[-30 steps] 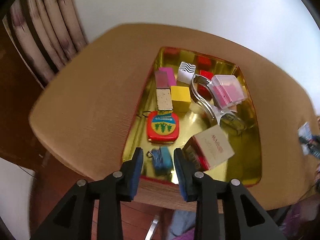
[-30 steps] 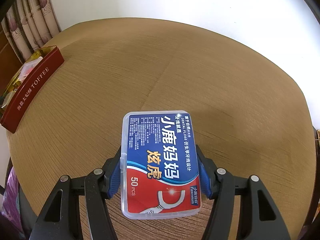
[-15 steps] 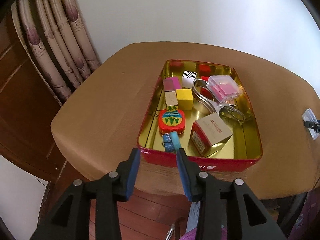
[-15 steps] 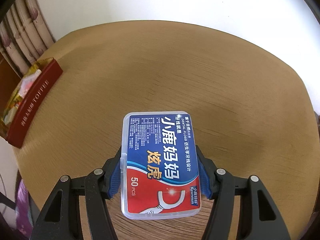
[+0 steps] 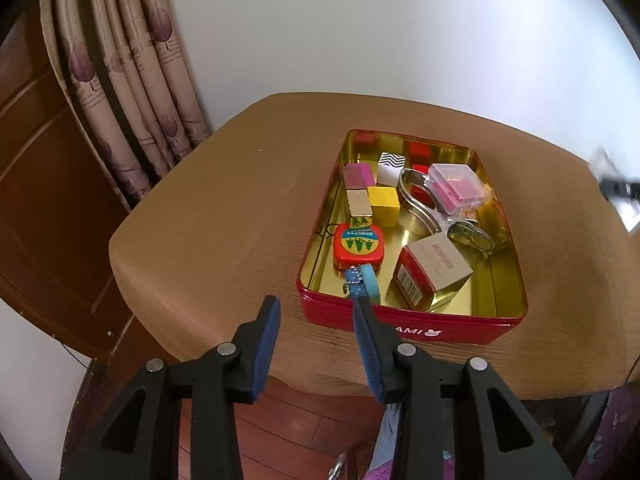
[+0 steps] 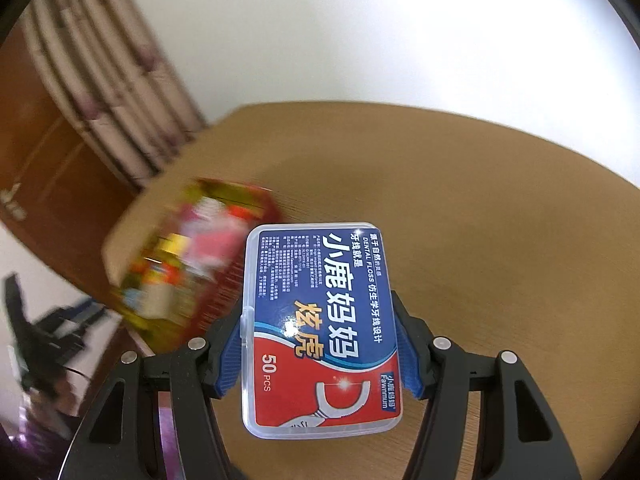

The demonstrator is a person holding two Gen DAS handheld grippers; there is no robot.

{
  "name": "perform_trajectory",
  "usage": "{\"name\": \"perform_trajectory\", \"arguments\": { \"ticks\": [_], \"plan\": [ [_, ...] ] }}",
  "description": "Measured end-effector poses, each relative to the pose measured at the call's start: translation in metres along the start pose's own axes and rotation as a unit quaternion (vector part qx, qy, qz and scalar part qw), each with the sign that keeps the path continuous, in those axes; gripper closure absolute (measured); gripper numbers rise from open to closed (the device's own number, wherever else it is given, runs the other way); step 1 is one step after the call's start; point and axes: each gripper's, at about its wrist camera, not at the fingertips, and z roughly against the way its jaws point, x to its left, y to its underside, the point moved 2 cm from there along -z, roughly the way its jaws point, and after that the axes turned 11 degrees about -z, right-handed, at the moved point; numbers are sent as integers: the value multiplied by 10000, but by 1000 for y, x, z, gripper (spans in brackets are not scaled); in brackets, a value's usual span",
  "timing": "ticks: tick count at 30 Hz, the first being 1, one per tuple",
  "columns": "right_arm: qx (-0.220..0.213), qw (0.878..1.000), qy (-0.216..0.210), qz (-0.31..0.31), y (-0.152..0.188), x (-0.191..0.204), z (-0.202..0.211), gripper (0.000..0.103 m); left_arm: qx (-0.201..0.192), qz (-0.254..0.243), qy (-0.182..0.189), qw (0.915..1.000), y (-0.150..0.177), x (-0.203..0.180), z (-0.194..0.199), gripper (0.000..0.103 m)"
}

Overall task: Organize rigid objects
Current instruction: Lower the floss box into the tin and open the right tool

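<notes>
The clear plastic dental floss box with blue and red label [image 6: 322, 330] is clamped in the right tool [image 6: 320, 348], above the brown table [image 6: 500, 220]. It must be carried to the red tin with gold inside [image 5: 412, 326] (blurred there) and released there. Left tool [image 5: 316, 312] stands apart, empty.

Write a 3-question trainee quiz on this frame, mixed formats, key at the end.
1. True or false: the right gripper is empty.
2. In the left wrist view, which lies nearest the front wall of the red tin?
A. yellow cube
B. blue tape roll
C. zigzag-patterned cube
3. Fill in: the left gripper hovers in front of the tin with its jaws ____ and nothing between them.

Key
1. False: it is clamped on the dental floss box.
2. B
3. open
</notes>
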Motion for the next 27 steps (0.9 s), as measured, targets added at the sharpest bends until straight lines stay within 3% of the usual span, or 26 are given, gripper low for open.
{"name": "perform_trajectory", "arguments": {
  "ticks": [5, 10, 18, 27],
  "plan": [
    [220, 9965, -701, 387, -19, 87, -33, 43, -45, 130, 85, 9999, 1, 6, 2, 65],
    [485, 9928, -815, 726, -17, 146, -81, 43, -16, 158, -9, 9999, 2, 11, -1, 64],
    [538, 9935, -437, 901, 0, 172, -140, 43, 83, 473, -52, 9988, 8, 25, -12, 64],
    [533, 9955, -341, 712, 5, 170, -162, 40, 156, 491, 8, 9987, 11, 26, -20, 64]
  ]
}}
